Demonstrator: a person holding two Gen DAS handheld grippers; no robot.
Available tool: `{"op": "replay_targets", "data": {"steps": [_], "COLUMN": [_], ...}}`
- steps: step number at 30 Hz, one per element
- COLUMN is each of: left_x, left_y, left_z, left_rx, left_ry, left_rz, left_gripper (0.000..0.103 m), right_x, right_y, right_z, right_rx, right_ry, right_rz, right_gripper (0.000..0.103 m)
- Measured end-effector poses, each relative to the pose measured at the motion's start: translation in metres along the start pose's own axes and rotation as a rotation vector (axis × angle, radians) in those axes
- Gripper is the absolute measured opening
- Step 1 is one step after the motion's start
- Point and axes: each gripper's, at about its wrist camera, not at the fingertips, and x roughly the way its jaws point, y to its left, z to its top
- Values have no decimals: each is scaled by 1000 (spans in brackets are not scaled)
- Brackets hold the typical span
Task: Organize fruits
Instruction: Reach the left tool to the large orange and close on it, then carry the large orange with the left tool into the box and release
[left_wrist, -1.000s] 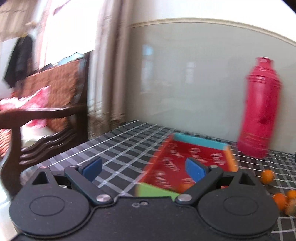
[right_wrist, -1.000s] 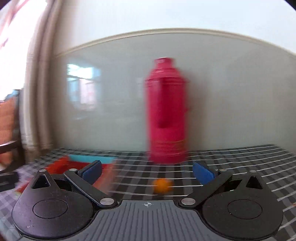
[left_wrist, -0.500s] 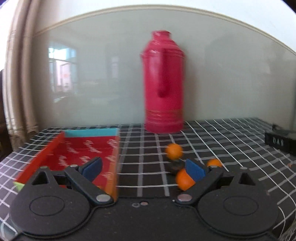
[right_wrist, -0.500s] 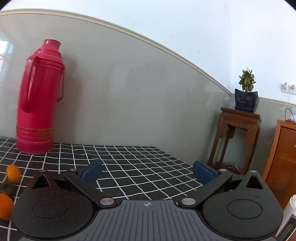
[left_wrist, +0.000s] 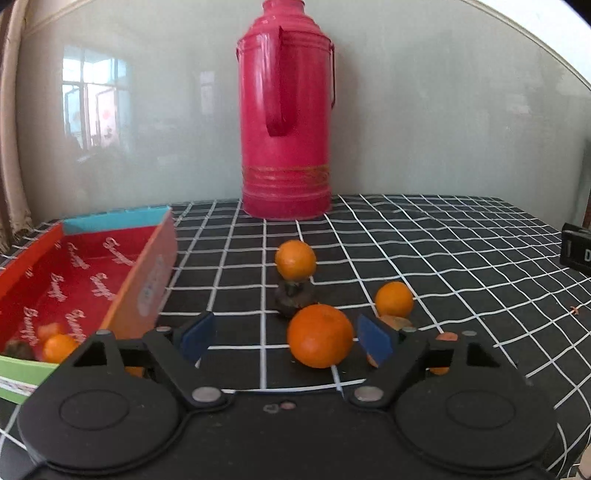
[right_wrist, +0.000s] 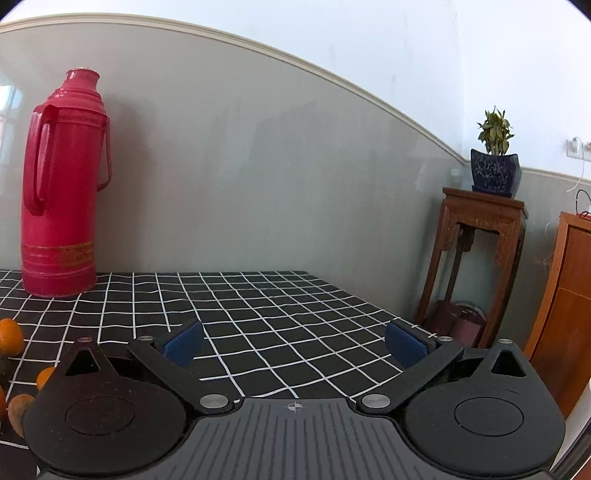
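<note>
Left wrist view: the left gripper (left_wrist: 282, 338) hangs low over the table (left_wrist: 443, 240), its jaws closing around the nearest orange (left_wrist: 320, 335). That fruit sits between the blue pads (left_wrist: 375, 338), much nearer the right one, and neither pad seems to press on it yet. Just behind it lie a dark round fruit (left_wrist: 294, 300) and a second orange (left_wrist: 295, 259); a third orange (left_wrist: 393, 299) sits beside the right pad. The red box (left_wrist: 144, 273) stands to the left, already holding a few fruits in its near corner. A tall red thermos (left_wrist: 286, 122) stands at the back by the wall.

The risk, as I judge it, is the off-centre fruit: the right pad could meet it first and roll it sideways or into the dark fruit behind.

Right wrist view: the right gripper (right_wrist: 293, 341) points at bare checked cloth, jaws spread wide and empty. Loose fruits show only at the left edge, so it is placed for nothing yet.
</note>
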Motion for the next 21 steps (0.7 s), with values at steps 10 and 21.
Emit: {"op": "replay_targets", "data": {"steps": [10, 21], "left_x": [22, -1], "left_y": [-2, 8], "left_z": [-4, 6], "left_rx": [-49, -16], "left_ry": [84, -68], "left_rz": [-66, 76], "left_gripper": [32, 31], "right_x": [5, 5], "right_y": [-7, -9], "right_z": [0, 1], "right_rx": [17, 47], "right_ry": [11, 30], "right_rz": [32, 85], "right_gripper": [103, 103]}}
